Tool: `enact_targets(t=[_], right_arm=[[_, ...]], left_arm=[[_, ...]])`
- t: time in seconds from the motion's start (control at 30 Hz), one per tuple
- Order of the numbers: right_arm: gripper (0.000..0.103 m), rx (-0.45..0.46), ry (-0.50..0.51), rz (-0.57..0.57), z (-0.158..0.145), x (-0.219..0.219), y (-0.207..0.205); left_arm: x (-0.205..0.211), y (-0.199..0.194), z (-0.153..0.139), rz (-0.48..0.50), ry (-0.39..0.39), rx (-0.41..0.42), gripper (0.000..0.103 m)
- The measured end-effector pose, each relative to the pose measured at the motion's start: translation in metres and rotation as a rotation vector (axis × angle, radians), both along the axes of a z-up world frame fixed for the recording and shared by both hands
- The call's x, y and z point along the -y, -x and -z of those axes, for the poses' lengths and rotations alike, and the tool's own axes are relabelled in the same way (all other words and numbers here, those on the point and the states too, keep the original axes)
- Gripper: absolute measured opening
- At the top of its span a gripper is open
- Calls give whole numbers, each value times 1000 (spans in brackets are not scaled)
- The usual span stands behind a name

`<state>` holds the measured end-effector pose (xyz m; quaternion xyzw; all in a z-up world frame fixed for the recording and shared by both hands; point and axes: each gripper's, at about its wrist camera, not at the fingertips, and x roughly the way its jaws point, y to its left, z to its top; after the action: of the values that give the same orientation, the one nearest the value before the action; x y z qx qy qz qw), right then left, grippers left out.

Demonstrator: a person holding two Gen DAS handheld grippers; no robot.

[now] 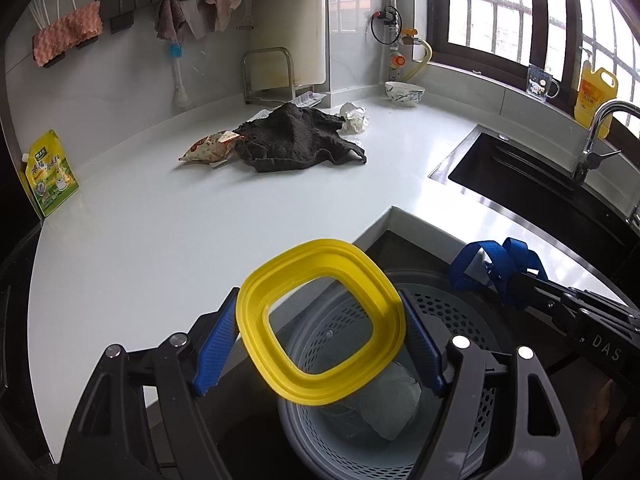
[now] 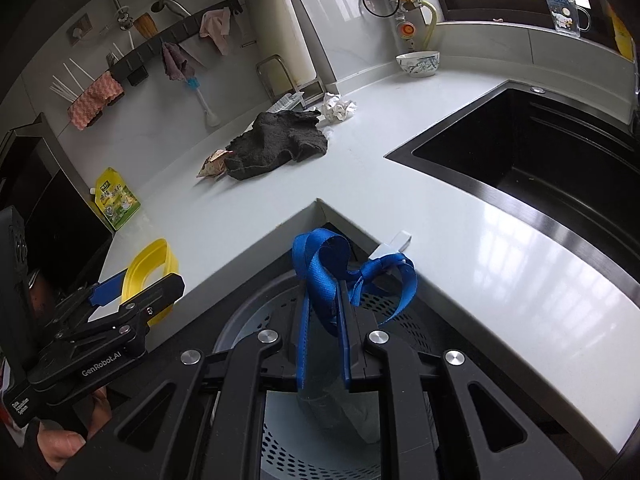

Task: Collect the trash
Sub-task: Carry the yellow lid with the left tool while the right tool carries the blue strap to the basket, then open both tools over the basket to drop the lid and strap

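My left gripper (image 1: 320, 344) is shut on a yellow square plastic ring (image 1: 320, 324) and holds it over a grey perforated bin (image 1: 452, 312) below the counter corner. The ring also shows in the right wrist view (image 2: 150, 268). My right gripper (image 2: 324, 320) is shut on a blue ribbon (image 2: 320, 256), also over the bin (image 2: 280, 308); the ribbon shows in the left wrist view (image 1: 496, 260). A clear plastic piece (image 1: 396, 404) lies in the bin. On the white counter (image 1: 160, 240) lie a snack wrapper (image 1: 210, 148) and crumpled white paper (image 1: 354, 118).
A dark grey rag (image 1: 296, 140) lies between wrapper and paper. A green-yellow pouch (image 1: 50, 172) leans at the left wall. A bowl (image 1: 404, 92), a rack (image 1: 268, 76), a black sink (image 2: 540, 152) with faucet (image 1: 600, 132), and a yellow bottle (image 1: 596, 92) stand around.
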<state>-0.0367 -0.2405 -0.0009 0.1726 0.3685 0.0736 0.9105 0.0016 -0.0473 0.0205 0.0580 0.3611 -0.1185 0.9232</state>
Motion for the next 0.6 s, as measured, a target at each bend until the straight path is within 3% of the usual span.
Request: enact_targets(t=[0.27, 0.6], right_arm=[[12, -39, 3, 9, 20, 1, 22], [12, -86, 41, -16, 36, -12, 20]], left_arm=[[6, 16, 18, 36, -25, -23, 74], [3, 18, 25, 31, -39, -31, 74]])
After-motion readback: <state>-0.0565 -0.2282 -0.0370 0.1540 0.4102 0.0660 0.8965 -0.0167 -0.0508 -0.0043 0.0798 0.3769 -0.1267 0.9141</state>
